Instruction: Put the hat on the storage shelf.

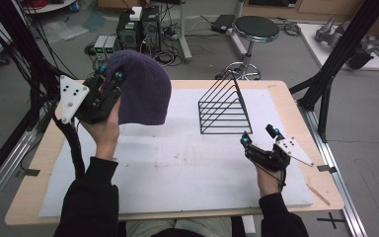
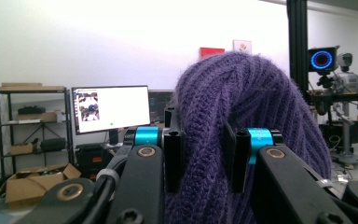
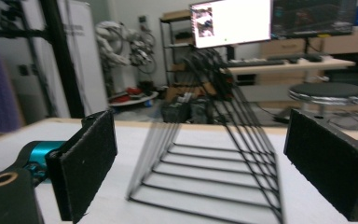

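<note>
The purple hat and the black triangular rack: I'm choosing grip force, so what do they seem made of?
The purple knitted hat looks like soft wool or acrylic yarn: ribbed stitches, fuzzy surface, bunched between the left gripper jaws. The black triangular wire rack looks like thin metal rod with a matte dark coating, though plastic cannot be ruled out.

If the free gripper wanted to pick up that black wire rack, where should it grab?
Probably the top ridge of the black wire rack, coming from above. The wires meet there in one narrow line, which the open jaws of the right gripper could close across; the sloping sides and flat base on the table offer less to pinch.
</note>
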{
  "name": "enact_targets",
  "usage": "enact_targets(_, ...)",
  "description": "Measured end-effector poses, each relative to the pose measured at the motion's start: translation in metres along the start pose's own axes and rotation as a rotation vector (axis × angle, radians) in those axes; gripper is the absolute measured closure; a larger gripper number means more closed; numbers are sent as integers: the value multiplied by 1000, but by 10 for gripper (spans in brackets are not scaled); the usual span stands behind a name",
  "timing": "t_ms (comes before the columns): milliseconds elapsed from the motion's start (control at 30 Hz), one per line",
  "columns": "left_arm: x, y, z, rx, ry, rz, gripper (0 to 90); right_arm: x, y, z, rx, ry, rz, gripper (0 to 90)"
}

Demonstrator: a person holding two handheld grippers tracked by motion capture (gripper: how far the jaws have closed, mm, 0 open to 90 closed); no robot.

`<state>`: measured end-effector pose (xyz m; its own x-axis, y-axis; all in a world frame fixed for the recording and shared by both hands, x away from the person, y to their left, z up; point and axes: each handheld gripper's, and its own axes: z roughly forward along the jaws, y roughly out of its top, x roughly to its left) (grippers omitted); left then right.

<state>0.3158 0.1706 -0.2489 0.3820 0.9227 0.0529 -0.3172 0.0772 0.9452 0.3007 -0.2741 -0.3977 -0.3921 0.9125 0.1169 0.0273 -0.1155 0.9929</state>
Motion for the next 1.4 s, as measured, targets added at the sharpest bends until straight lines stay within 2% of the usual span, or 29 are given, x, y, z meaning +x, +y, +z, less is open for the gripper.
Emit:
enact_targets(133, -4, 5, 2, -8, -9, -2, 744, 16, 11, 14, -17, 78, 3, 85)
enact_targets(167, -5, 6, 3, -13, -13, -10, 744, 16, 11, 14, -17, 78, 3, 85)
enact_targets(200, -6, 6, 5, -12, -21, -16, 744, 25, 16, 23, -8, 130, -1, 85)
enact_targets(300, -10, 6, 9, 5, -33, -2, 744, 39, 22, 37, -5, 188, -20, 85)
enact_targets(467, -17, 7, 13, 8, -49, 1, 744, 59, 35, 57, -18, 252, -49, 85)
enact_targets(567, -20, 8, 15, 13, -62, 10, 744, 66, 40, 65, -20, 280, -49, 85)
enact_targets(600, -21, 8, 16, 11, -64, 8, 744, 73, 45, 72, -16, 299, -50, 85)
enact_targets(700, -23, 9, 18, 10, -74, 11, 744, 80, 52, 81, -7, 347, -57, 85)
enact_targets(800, -26, 11, 20, 1, -78, 7, 744, 89, 58, 92, 13, 413, -37, 85)
enact_targets(833, -27, 11, 21, -1, -82, 5, 744, 92, 59, 94, 24, 425, -29, 85)
enact_targets(933, -29, 12, 24, 4, -89, 9, 744, 101, 61, 103, 30, 453, -54, 85)
enact_targets(1100, -35, 11, 26, 5, -100, 9, 744, 111, 61, 111, 50, 492, -47, 84)
enact_targets(1133, -35, 10, 27, 8, -103, 12, 744, 115, 59, 114, 63, 517, -40, 85)
enact_targets(1267, -36, 11, 28, -1, -108, 0, 744, 118, 57, 114, 101, 527, -56, 85)
enact_targets(1400, -36, 11, 28, -13, -107, -19, 744, 117, 56, 116, 121, 527, -34, 86)
